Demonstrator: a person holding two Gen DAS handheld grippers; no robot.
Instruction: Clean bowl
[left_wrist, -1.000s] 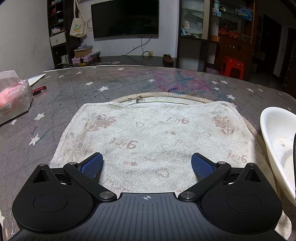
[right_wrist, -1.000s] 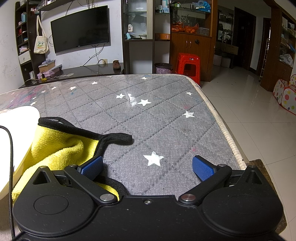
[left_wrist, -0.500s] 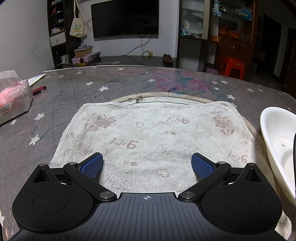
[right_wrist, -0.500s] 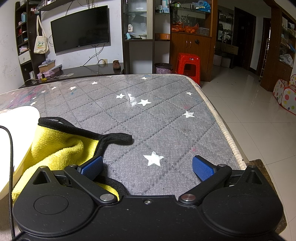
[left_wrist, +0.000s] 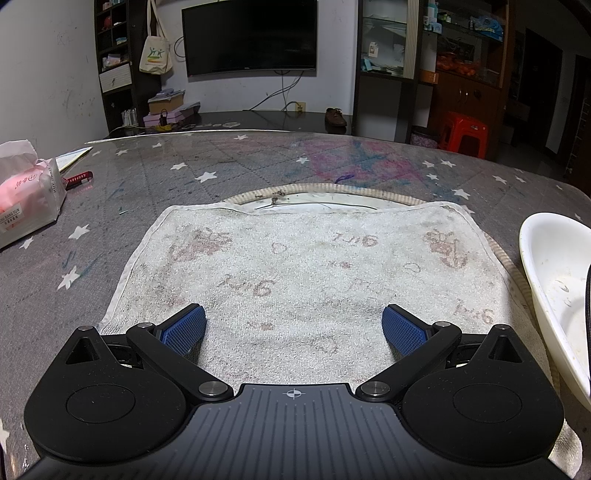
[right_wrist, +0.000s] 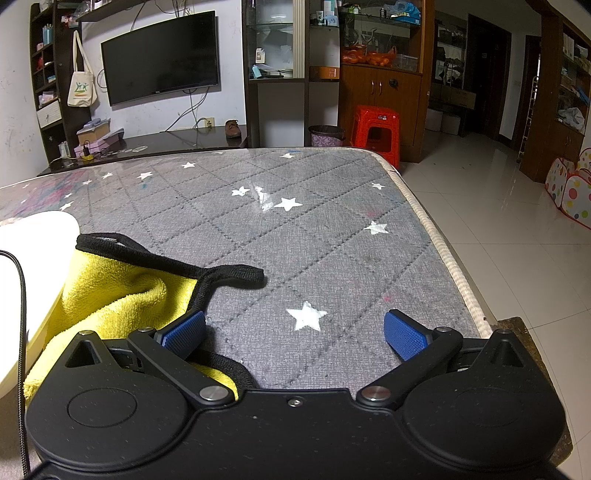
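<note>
Both grippers unchanged from a second ago, left gripper jaws spread empty over white towel, bowl at its 3 o'clock, right gripper jaws spread over desk, yellow cloth at 9 o'clock touching bowl

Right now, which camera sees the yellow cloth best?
The right wrist view. The yellow cloth, with its black trim, lies bunched beside the white bowl, just ahead of the open right gripper. The left wrist view shows none of it, only the white towel and the bowl's edge.
</note>
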